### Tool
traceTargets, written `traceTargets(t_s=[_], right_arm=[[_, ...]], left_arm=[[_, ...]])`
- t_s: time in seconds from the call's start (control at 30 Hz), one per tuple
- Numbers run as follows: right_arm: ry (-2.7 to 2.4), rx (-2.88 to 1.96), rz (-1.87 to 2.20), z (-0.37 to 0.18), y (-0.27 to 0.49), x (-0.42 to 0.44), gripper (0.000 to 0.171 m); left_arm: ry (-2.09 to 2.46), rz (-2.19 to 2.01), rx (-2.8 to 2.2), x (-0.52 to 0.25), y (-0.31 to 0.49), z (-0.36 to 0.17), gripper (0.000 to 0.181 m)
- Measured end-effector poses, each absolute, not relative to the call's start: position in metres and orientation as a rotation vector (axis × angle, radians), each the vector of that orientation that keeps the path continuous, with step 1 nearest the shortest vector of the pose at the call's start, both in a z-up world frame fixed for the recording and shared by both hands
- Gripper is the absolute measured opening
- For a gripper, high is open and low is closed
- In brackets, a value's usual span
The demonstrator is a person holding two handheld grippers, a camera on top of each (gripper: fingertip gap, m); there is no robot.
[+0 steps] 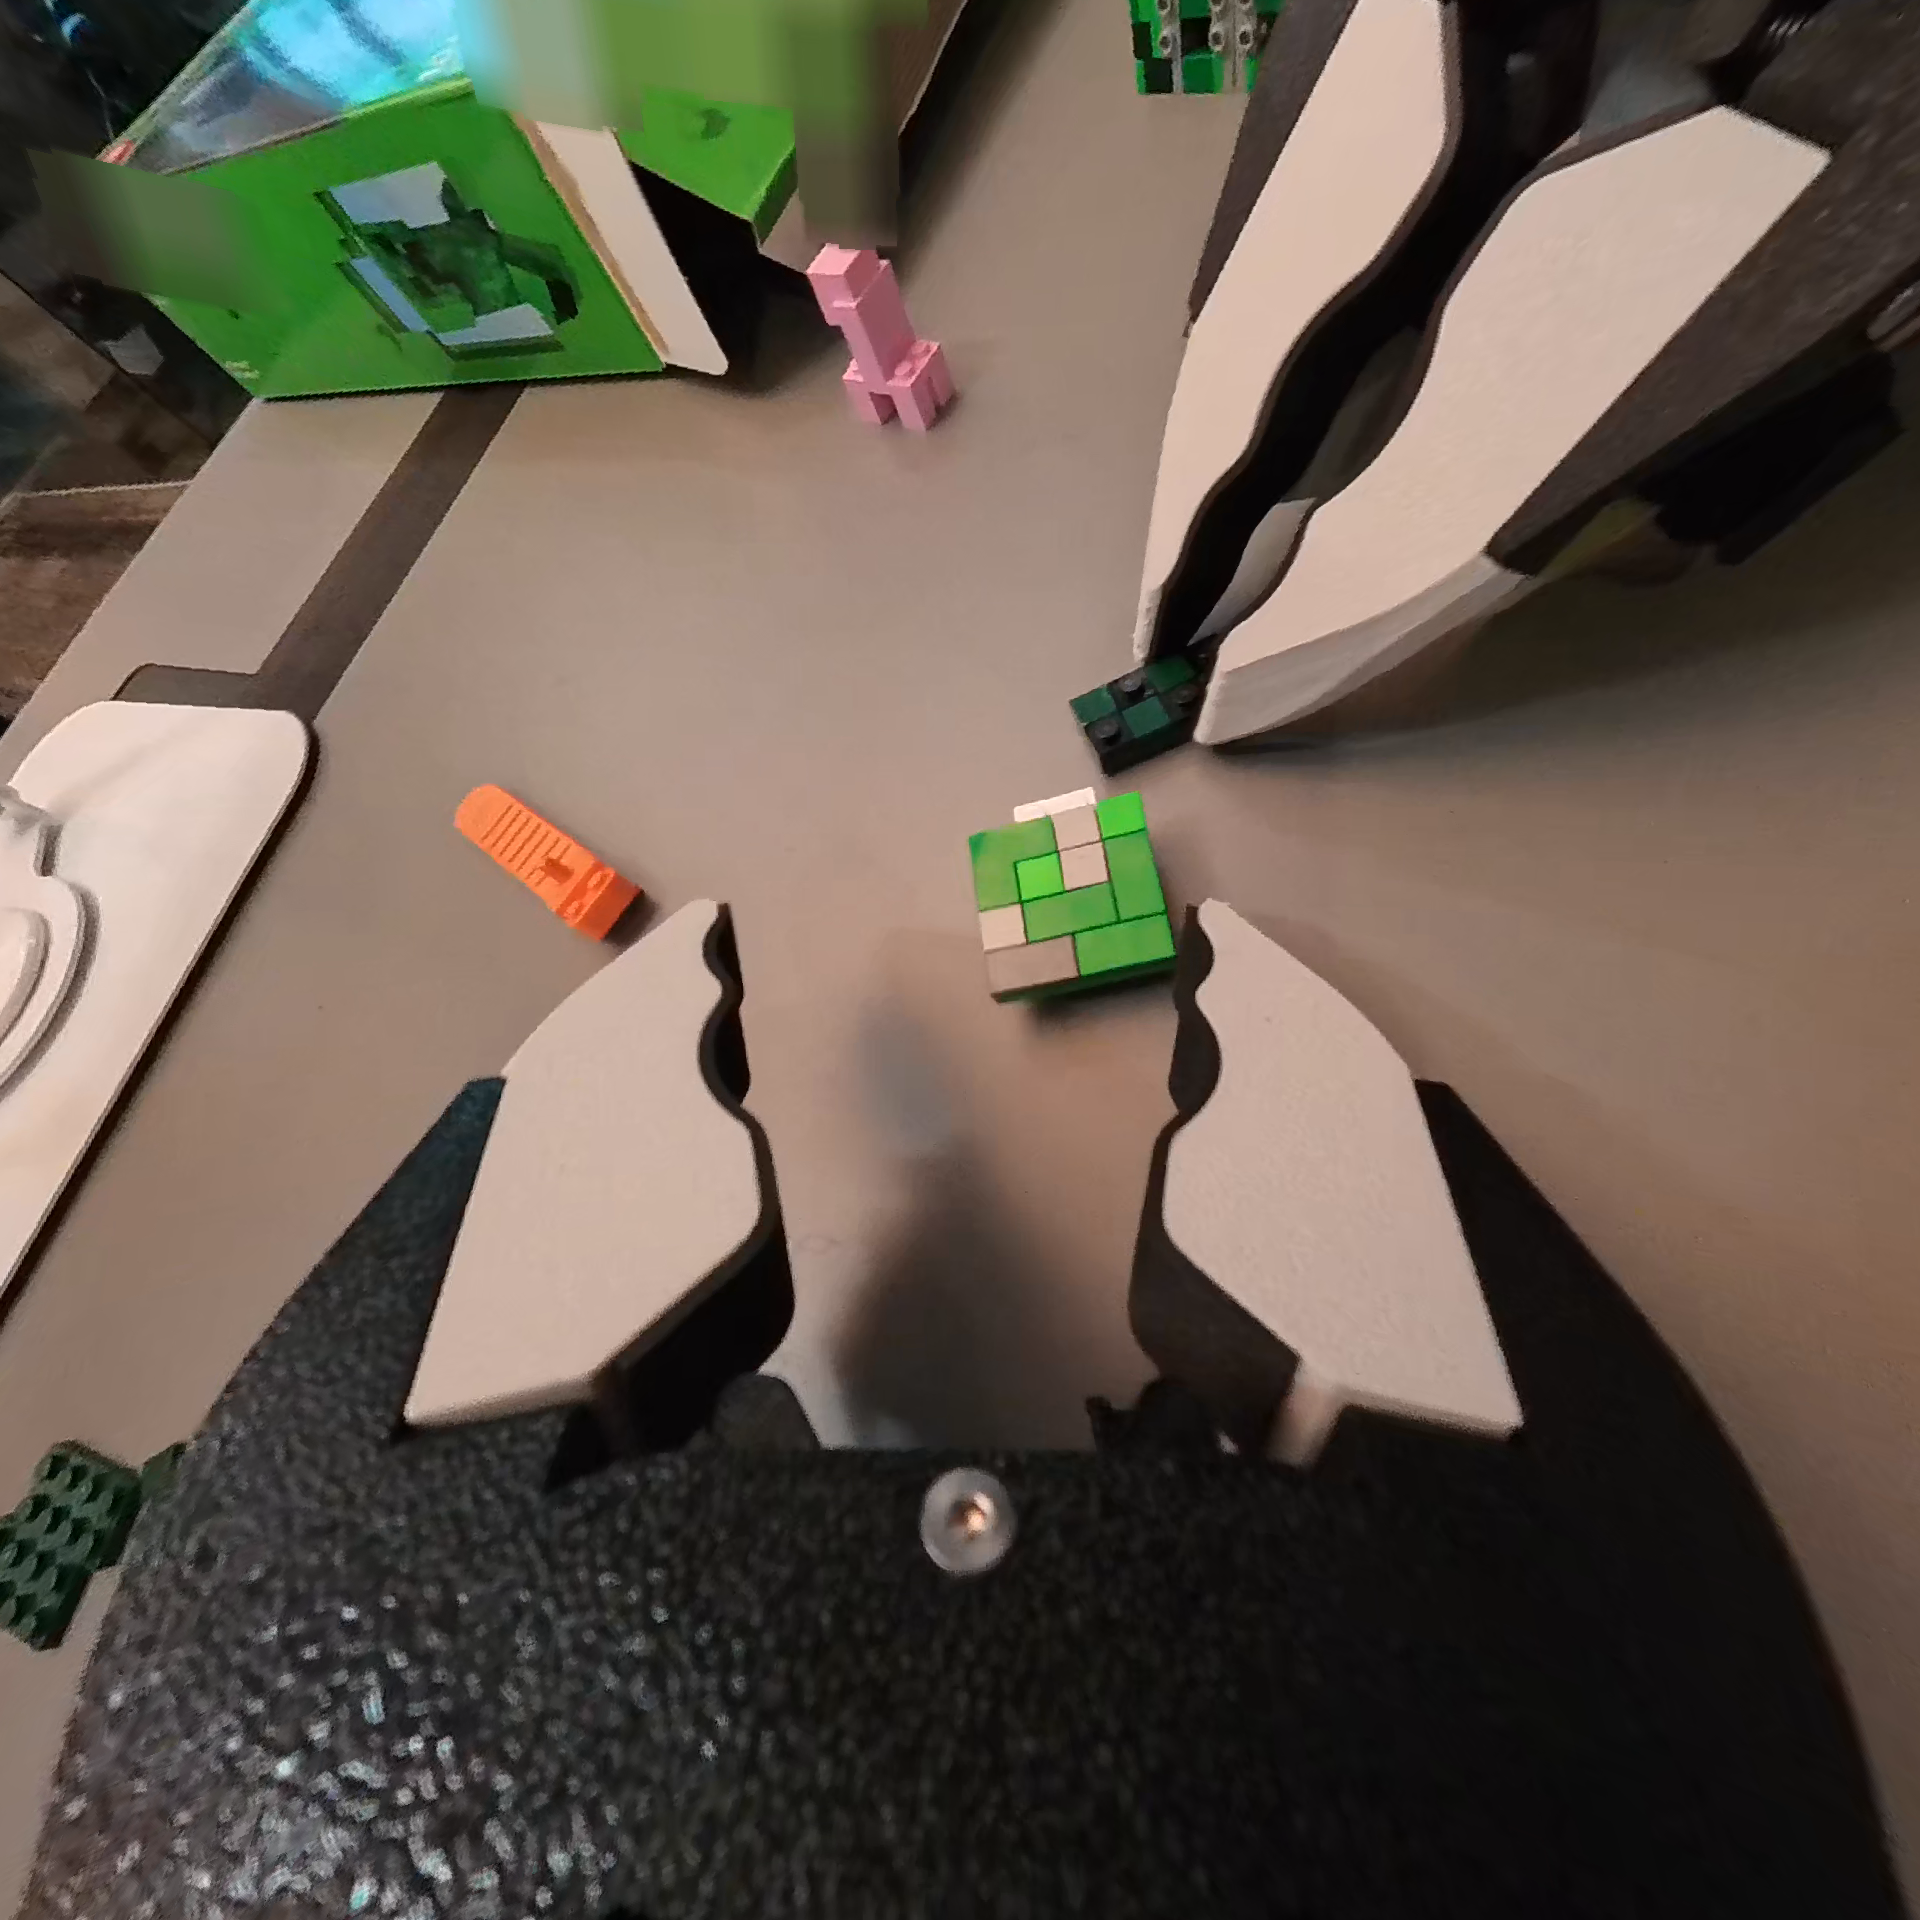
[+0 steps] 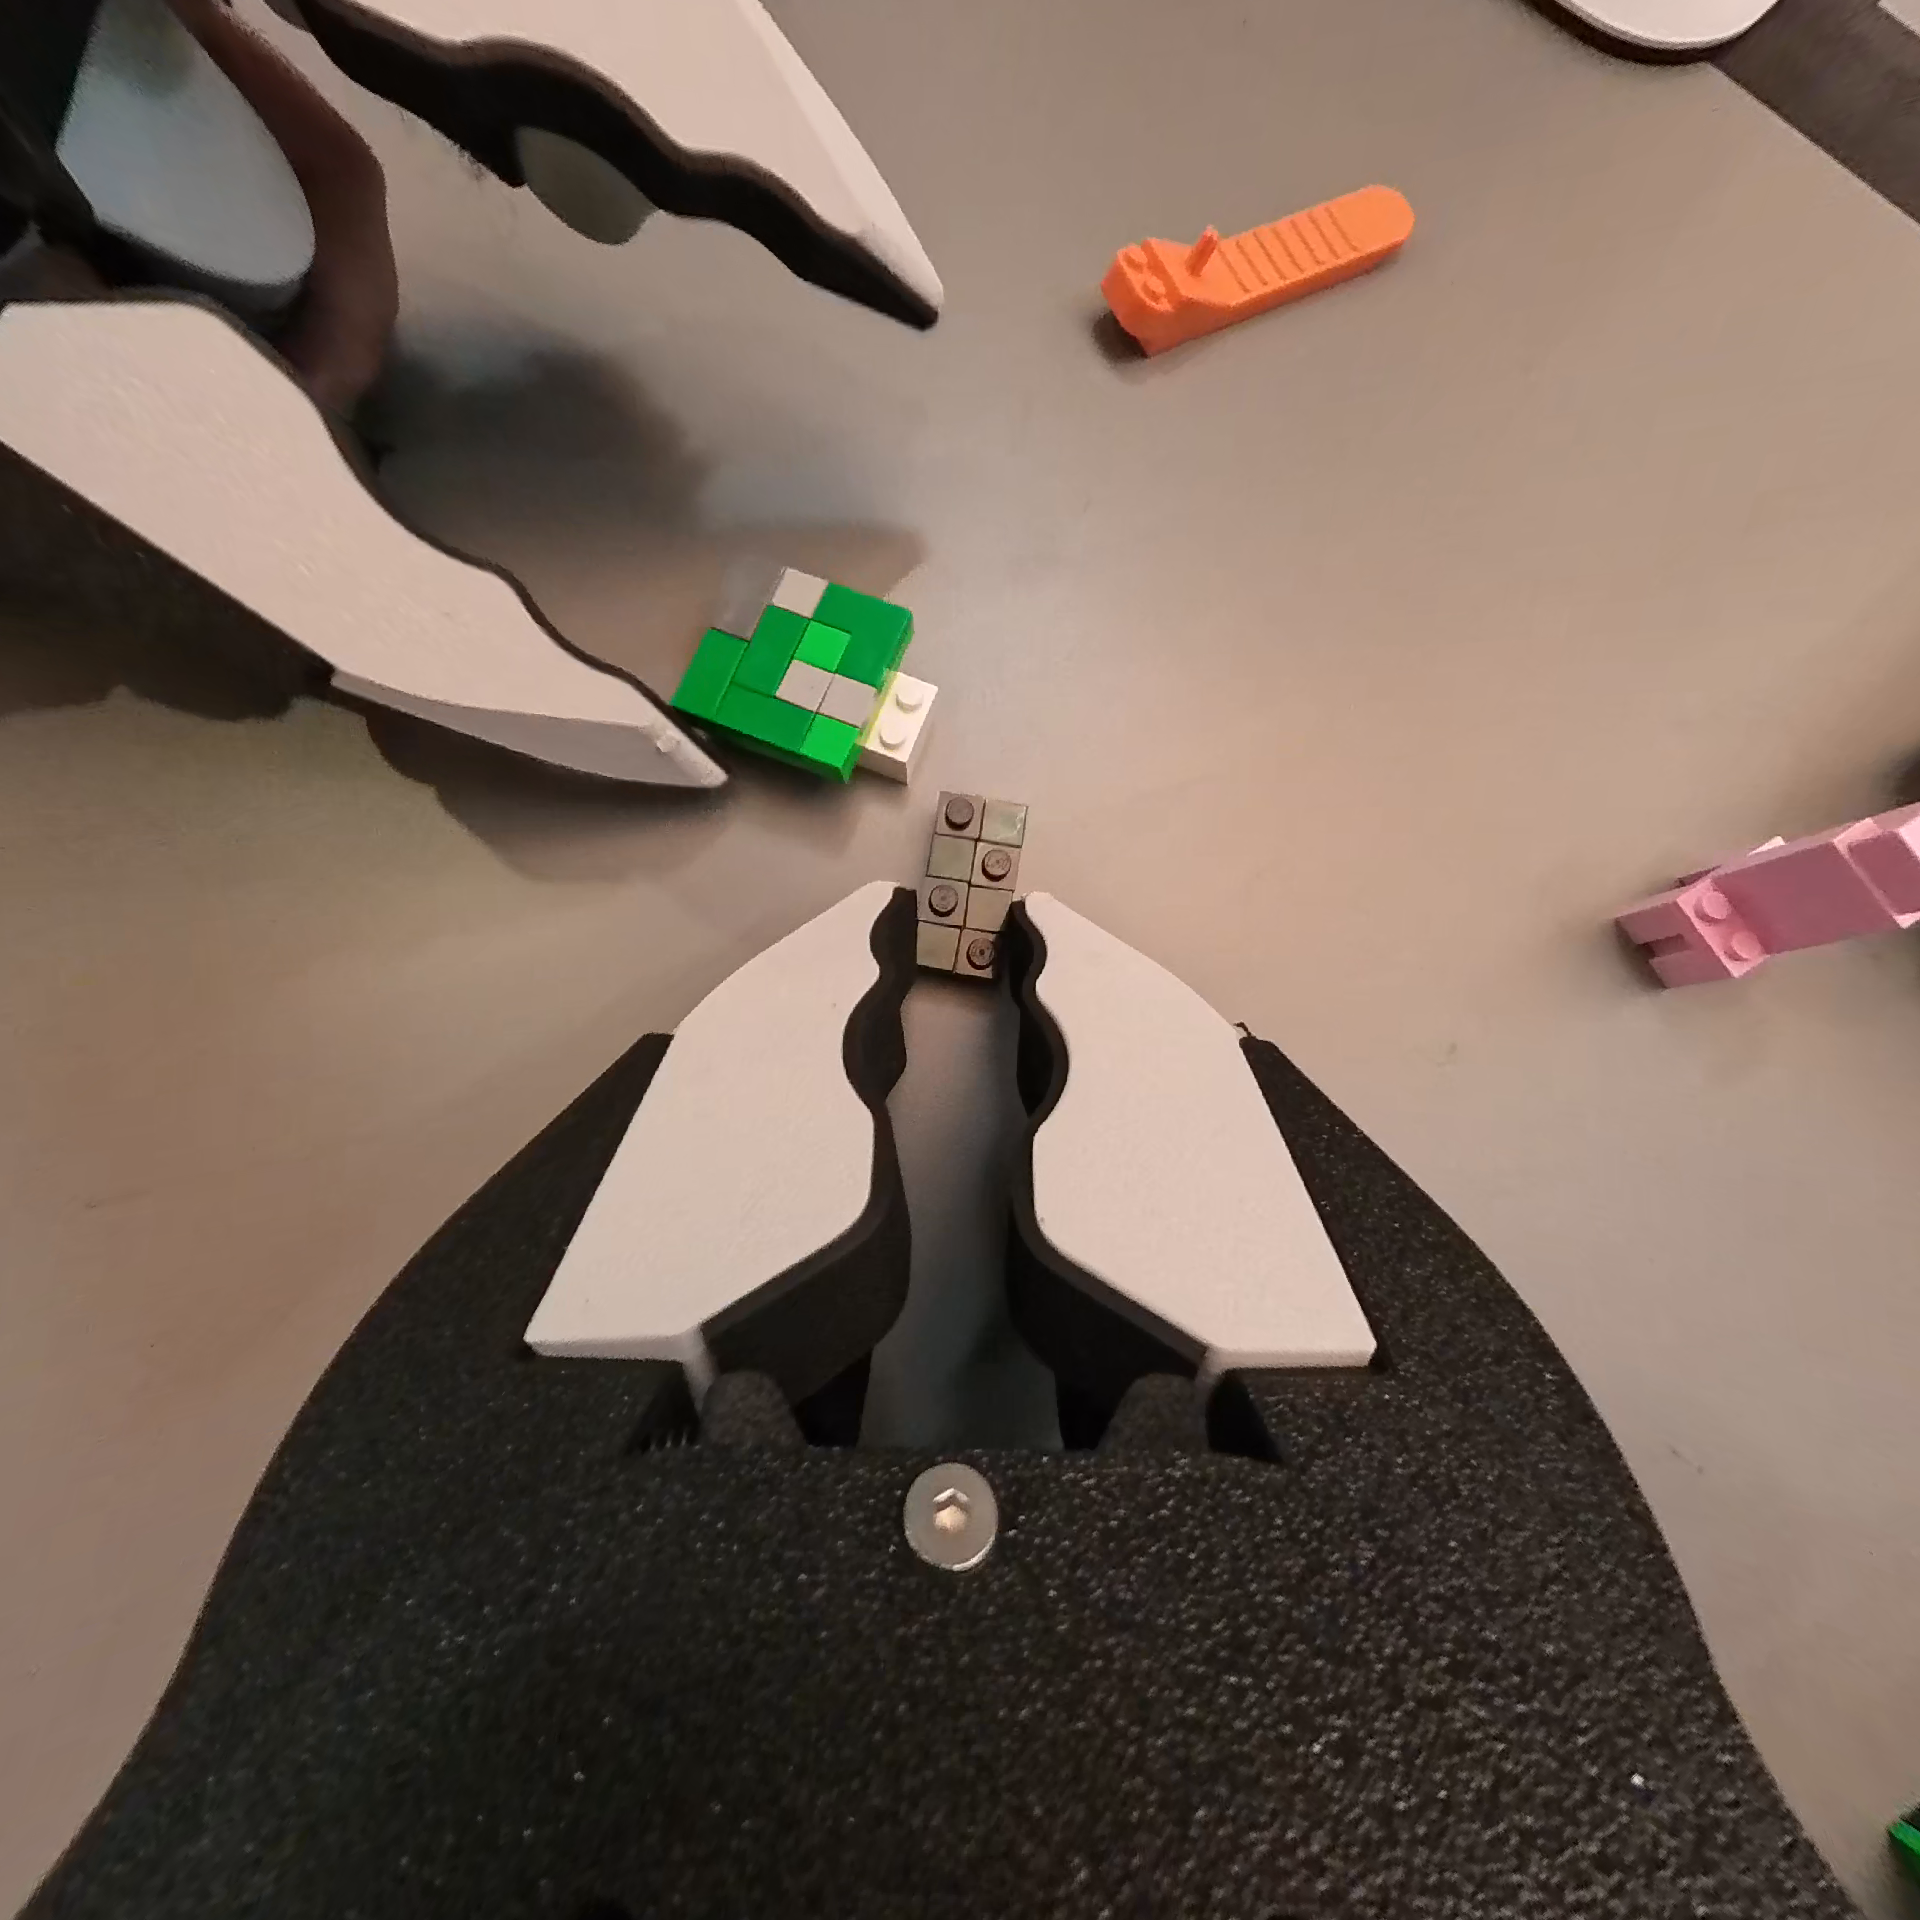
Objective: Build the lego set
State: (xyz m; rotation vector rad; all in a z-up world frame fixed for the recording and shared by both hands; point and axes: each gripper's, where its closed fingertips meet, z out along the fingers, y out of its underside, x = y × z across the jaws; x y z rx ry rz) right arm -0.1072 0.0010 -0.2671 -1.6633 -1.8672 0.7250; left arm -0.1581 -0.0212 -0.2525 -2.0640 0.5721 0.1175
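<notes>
Printed green cardboard box lying open-ended at the far left of the grey table, contents hidden. Right gripper fingers clenched on small dark green studded plate. Left gripper fingers spread, empty, just beside green-and-grey tiled block. Orange ribbed brick separator and pink brick pig apart

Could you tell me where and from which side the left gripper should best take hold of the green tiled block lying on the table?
Probably by its two opposite flat side walls, coming down from above. The green tiled block lies flat with its smooth face up, so the top offers no grip. The left gripper is open and wider than the block. Avoid the edge where the white brick sticks out.
</notes>
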Motion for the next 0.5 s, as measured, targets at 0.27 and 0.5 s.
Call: traceTargets(t_s=[0.27,0.5], right_arm=[[-1.866,-1.665,0.723,-0.2672,0.0018,-0.107,0.016],[-1.867,-1.669,0.726,-0.2683,0.0018,-0.1072,0.017]], left_arm=[[0.558,0.124,-2.069,-0.1628,-0.0217,-0.2524,0.079],[0.56,0.123,-2.07,-0.1628,-0.0218,-0.2526,0.077]])
